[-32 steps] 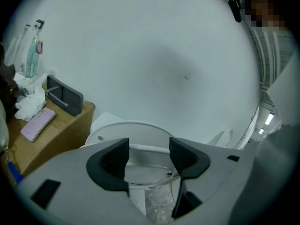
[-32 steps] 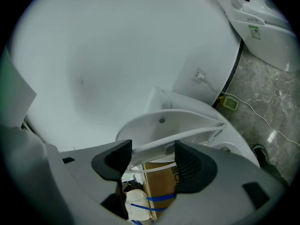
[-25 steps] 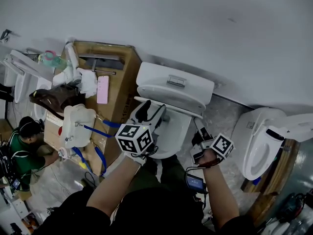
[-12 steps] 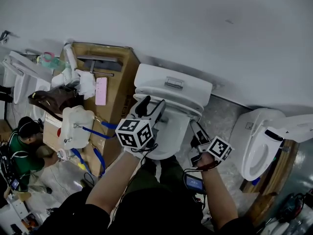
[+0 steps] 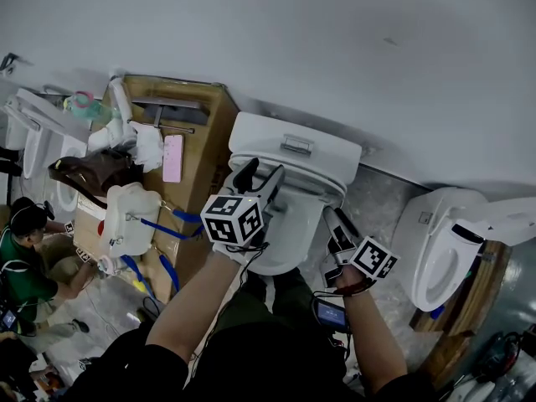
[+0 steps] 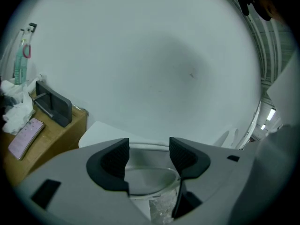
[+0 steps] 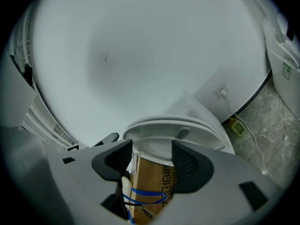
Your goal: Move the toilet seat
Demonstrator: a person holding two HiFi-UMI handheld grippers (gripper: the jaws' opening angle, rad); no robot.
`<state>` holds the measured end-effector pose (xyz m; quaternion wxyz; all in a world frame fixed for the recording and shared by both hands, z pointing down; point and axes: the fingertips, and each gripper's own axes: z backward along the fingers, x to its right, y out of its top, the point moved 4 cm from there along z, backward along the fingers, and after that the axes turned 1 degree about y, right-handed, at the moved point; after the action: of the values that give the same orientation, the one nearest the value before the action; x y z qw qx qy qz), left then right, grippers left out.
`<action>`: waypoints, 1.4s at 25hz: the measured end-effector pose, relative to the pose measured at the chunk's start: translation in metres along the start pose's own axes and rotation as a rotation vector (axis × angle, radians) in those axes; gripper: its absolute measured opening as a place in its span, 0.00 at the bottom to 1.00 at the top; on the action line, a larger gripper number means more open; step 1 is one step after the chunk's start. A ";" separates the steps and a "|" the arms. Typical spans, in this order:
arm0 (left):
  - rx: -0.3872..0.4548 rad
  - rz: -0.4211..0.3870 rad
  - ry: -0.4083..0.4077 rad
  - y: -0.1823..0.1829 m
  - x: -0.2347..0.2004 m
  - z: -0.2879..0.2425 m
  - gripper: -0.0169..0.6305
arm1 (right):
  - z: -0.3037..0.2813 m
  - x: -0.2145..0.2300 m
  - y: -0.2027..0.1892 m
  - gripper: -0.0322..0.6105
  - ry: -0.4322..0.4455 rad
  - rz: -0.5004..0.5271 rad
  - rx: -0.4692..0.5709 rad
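Right gripper (image 7: 151, 154), jaws apart: only its view shows the toilet seat (image 7: 187, 129) underside.

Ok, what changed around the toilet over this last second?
The left gripper rose a little toward the tank. The right gripper edged slightly left, toward the bowl. The person crouching at far left shifted further left. No grasp or release is visible: both claws stand open now. The raised toilet seat and the cardboard box look unchanged.
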<state>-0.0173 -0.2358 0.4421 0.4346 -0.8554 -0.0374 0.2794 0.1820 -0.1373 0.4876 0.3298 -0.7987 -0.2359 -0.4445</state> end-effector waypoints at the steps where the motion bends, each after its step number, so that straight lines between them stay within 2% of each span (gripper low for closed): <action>1: -0.001 0.000 0.000 0.000 0.000 -0.001 0.45 | 0.001 -0.003 0.001 0.49 0.002 0.012 0.002; 9: -0.011 -0.002 0.000 0.003 -0.001 -0.003 0.45 | 0.005 -0.030 0.006 0.49 0.020 0.116 -0.003; 16: -0.025 -0.037 -0.017 0.006 0.002 0.004 0.45 | 0.011 -0.057 0.007 0.49 0.030 0.193 0.004; 20: -0.008 -0.015 -0.039 0.012 0.006 0.030 0.45 | 0.018 -0.080 0.006 0.48 0.033 0.265 0.024; 26: 0.017 0.007 -0.123 0.021 0.029 0.092 0.45 | 0.033 -0.133 0.004 0.47 0.041 0.427 0.074; 28: 0.023 0.016 -0.148 0.024 0.035 0.111 0.45 | 0.038 -0.151 0.002 0.45 0.052 0.464 0.095; 32: 0.050 0.031 -0.201 0.033 0.051 0.151 0.45 | 0.050 -0.186 -0.005 0.32 0.082 0.518 0.132; 35: 0.067 0.007 -0.243 0.039 0.066 0.180 0.45 | 0.061 -0.210 -0.014 0.24 0.096 0.546 0.149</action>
<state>-0.0608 -0.1099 0.2989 0.4543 -0.8003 -0.0776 0.3836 0.1030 -0.1005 0.2862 0.5060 -0.7841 -0.0283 -0.3581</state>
